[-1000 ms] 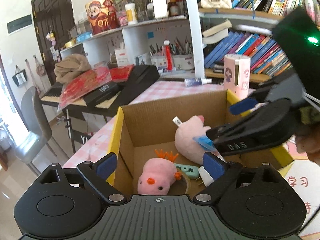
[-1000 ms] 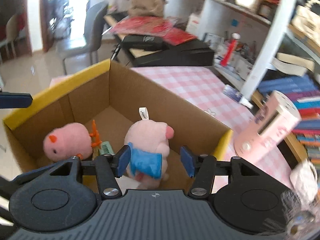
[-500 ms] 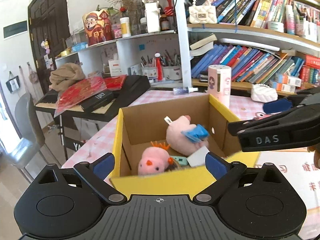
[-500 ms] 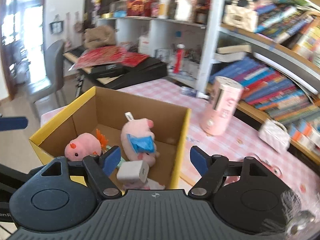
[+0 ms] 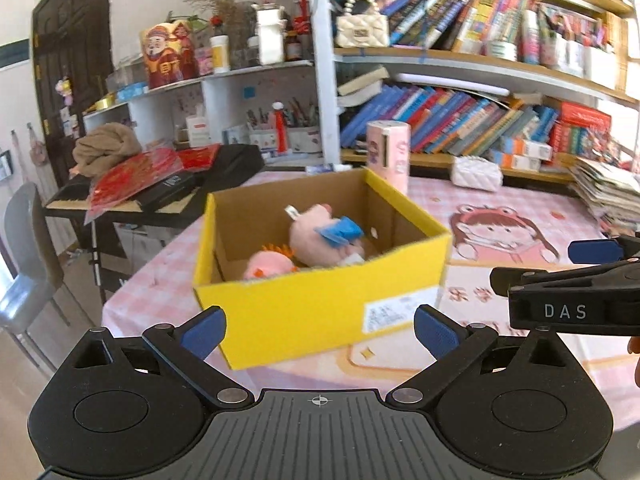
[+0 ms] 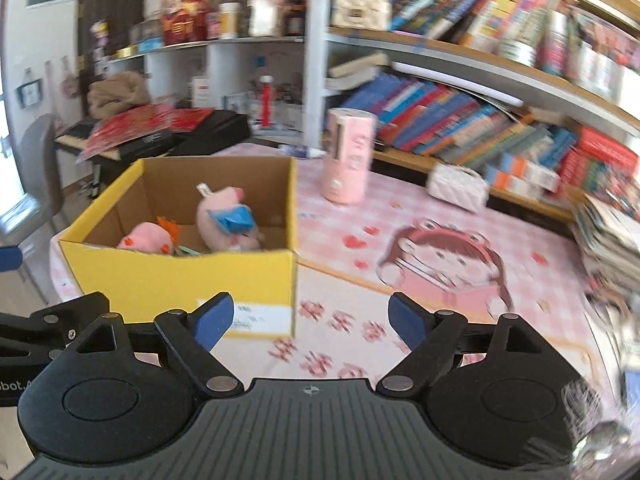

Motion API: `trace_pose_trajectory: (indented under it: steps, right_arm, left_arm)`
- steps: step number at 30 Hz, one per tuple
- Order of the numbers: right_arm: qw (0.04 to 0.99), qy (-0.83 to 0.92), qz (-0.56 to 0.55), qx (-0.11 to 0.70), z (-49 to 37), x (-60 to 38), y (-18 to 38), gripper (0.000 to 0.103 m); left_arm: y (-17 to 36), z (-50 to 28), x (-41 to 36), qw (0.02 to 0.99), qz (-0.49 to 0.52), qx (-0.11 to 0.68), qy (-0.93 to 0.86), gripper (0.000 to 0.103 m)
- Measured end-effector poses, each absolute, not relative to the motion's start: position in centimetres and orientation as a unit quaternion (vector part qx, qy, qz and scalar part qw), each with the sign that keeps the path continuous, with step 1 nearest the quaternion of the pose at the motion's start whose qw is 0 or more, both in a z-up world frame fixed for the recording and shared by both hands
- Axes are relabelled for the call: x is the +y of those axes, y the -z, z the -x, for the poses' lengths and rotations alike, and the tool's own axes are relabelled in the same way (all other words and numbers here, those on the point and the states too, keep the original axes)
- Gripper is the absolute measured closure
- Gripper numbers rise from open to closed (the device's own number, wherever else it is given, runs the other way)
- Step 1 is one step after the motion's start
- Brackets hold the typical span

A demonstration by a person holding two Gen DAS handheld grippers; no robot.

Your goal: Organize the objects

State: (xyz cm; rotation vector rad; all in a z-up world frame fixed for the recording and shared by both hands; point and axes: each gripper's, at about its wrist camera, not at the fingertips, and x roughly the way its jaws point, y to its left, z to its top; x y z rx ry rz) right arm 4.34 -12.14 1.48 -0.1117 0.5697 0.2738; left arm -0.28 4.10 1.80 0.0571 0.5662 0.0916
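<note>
— Where do things stand?
— The yellow box (image 5: 320,304) sits on the pink tablecloth (image 6: 400,280), pig plush (image 5: 316,236) and smaller chick plush (image 5: 266,264) inside. Left gripper (image 5: 318,332) and right gripper (image 6: 310,320) hover nearby, jaws spread, empty.
— Advice?
— I'd scan for leftovers, then approach low and squarely.

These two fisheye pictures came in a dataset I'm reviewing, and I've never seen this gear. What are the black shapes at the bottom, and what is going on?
Each picture comes from a camera mounted on a handheld claw, looking forward along its two blue-tipped fingers. A person holds one in each hand. The left claw and right claw are both open and hold nothing. On the pink checked tablecloth sits a yellow cardboard box containing two pink plush toys and some small items I can't identify. Behind the box stands a pink cylinder. The left view also catches the right claw from the side.
</note>
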Motion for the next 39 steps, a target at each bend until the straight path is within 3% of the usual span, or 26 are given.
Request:
trace_pose_trajectory:
  steps: [17, 39]
  right_arm:
    - [0.954, 0.014, -0.015, 0.298, 2.0, -19.6, 0.5, 0.011]
    - [0.948, 0.050, -0.001, 0.314, 0.4, -23.4, 0.8, 0.000]
  left_arm:
    - [-0.1, 1.5, -2.3, 0.950, -0.030, 0.309, 0.043, 0.000]
    - [-0.1, -0.9, -5.9, 0.946, -0.033, 0.323, 0.007, 0.000]
